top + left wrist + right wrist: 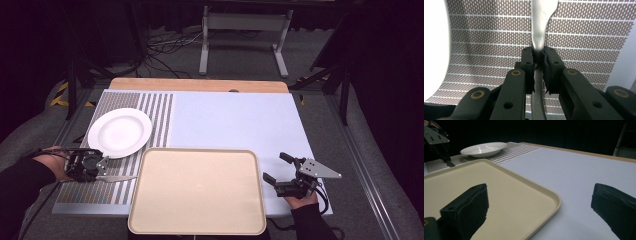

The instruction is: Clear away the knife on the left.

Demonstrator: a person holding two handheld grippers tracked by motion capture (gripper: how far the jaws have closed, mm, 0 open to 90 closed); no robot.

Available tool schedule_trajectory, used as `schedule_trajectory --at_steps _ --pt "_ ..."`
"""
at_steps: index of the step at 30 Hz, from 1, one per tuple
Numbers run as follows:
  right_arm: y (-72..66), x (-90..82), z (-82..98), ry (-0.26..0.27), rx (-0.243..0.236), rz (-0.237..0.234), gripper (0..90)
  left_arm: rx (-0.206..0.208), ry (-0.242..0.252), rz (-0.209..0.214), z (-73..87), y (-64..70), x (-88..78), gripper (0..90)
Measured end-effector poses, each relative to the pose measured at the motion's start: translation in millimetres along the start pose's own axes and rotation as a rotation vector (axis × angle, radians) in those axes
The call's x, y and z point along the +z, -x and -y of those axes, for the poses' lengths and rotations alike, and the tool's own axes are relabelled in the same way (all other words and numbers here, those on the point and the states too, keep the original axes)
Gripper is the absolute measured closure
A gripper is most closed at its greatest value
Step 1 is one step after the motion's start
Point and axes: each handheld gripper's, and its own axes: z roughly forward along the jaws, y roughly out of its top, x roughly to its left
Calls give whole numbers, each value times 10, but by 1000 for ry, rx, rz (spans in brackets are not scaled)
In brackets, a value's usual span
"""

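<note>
High view is showing one white plate [120, 132], one beige tray [197, 191], one striped placemat [150, 107] and one piece of silver cutlery [117, 178], apparently a knife, all sitting on one pale table [235, 120]. Two grippers are resting at the near edge. The left gripper [100, 170] is lying over the placemat just below the plate, and in the left gripper view its jaws are clamping the knife [539, 30] by its narrow handle, the blade pointing away over the woven mat, with the plate's rim [435, 50] showing at the left. In the high view the knife is lying between the gripper and the tray's left edge. The right gripper [279, 170] is sitting just right of the tray, its jaws standing wide apart with nothing between them, one over the tray's corner [549, 195] in the right gripper view.
</note>
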Motion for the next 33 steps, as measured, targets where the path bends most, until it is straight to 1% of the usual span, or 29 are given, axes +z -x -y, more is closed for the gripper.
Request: schedule_trajectory --at_steps 1,2,3,4,5,6,7,9,10,11,12,13,14,16,17,18,19,20,21,22,25,27,28,29,30,31,32,33 --pt "-1 2 0 -2 0 -1 20 10 -6 8 5 -11 -5 804" --pt "-2 1 -2 -2 -3 0 20 -6 -10 14 15 2 -6 804" --pt "-3 0 -2 0 -3 0 21 1 -16 24 24 -9 -11 804" --pt "-1 0 -1 1 -3 0 20 -13 -10 16 41 5 -12 804" --pt "0 -1 -1 1 -1 0 20 -18 -14 19 54 7 -30 804" --pt "1 0 0 1 0 -1 20 -14 -18 15 65 0 -56 803" --pt "2 1 0 0 -1 -1 20 -34 -5 8 84 12 -73 803" --pt "-1 6 2 -3 2 -5 21 -34 -8 3 93 -3 -145 803" --pt "-2 5 0 -5 0 -4 21 -57 5 5 97 5 -164 803" --pt "-3 4 0 -4 1 -2 20 -55 1 -7 87 5 -182 803" --pt "-3 4 0 -3 1 -2 21 -67 7 -6 73 6 -203 803" --pt "-3 4 0 -3 1 -2 21 -67 7 -6 73 6 -203 803" --pt "-2 3 -1 -3 1 -2 21 -84 5 -10 52 13 -227 803" --pt "0 6 1 -11 -1 -4 21 -100 20 -12 18 9 -274 803" --pt "0 6 1 -11 -1 -4 21 -100 20 -12 18 9 -274 803" --pt "-2 8 3 -9 3 -6 21 -115 16 -12 6 4 -301 803" --pt "-1 6 3 -9 3 -6 21 -150 34 -1 -9 -10 -344 802" --pt "-1 6 3 -9 3 -6 21 -150 34 -1 -9 -10 -344 802" --pt "0 4 2 -11 2 -5 21 -207 41 14 -23 -24 -377 802" --pt "2 4 3 -10 2 -6 21 -238 52 19 -30 -35 -400 803" --pt "3 10 5 -11 4 -6 21 -288 76 28 -69 -47 -482 802" --pt "2 9 5 -10 3 -7 21 -300 90 33 -91 -54 -508 802" --pt "1 9 5 -12 5 -6 21 -314 100 36 -111 -55 -519 802" --pt "4 12 6 -11 2 -6 21 -314 100 36 -111 -55 -519 803" --pt "4 12 6 -11 2 -6 21 -325 105 45 -131 -52 -527 803" --pt "6 14 7 -12 2 -6 21 -327 122 45 -169 -45 -534 802" --pt "6 17 9 -15 5 -7 21 -327 122 45 -169 -45 -534 802" --pt "6 19 10 -16 6 -6 21 -339 133 63 -222 -50 -560 803"
